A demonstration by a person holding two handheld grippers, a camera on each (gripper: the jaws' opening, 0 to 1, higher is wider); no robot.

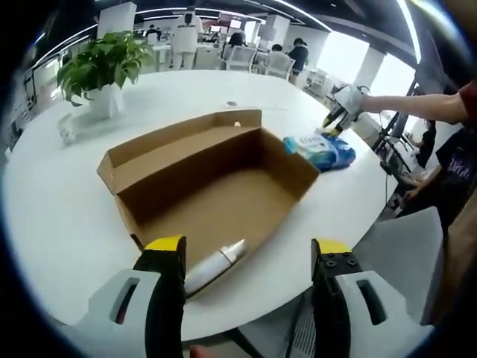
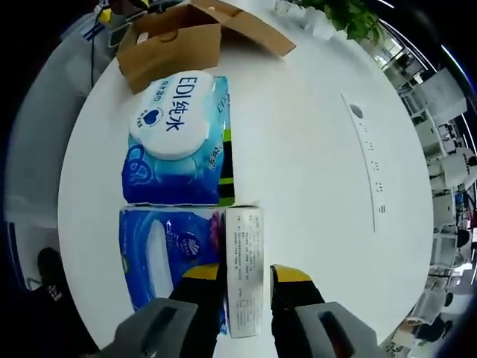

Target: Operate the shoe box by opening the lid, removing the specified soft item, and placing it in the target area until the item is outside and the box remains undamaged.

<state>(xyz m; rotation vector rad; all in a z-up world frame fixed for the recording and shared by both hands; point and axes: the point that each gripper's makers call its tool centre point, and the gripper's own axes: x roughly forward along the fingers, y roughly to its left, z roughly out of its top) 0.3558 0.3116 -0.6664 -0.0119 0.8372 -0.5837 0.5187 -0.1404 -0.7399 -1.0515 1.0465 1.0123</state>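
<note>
Shoe box point(image 1: 216, 175) open on white table point(image 1: 52, 216), just ahead of left claw point(image 1: 250, 257), jaws spread, empty; white tube point(image 1: 216, 266) between. Right claw point(image 2: 247, 274) clamped on white packet point(image 2: 244, 268); wipes packs point(image 2: 179, 142) beside. Potted plant point(image 1: 100, 67) far.

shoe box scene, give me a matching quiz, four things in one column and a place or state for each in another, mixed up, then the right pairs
Things:
1. shoe box
2. white tube
3. potted plant
4. small white carton

Places or states:
A. between the right gripper's jaws
B. far side of the white table, beyond the box
C. open, lid folded back
D. lying near the left gripper's jaws, at the box's near end

Pairs: 1-C, 2-D, 3-B, 4-A
</note>
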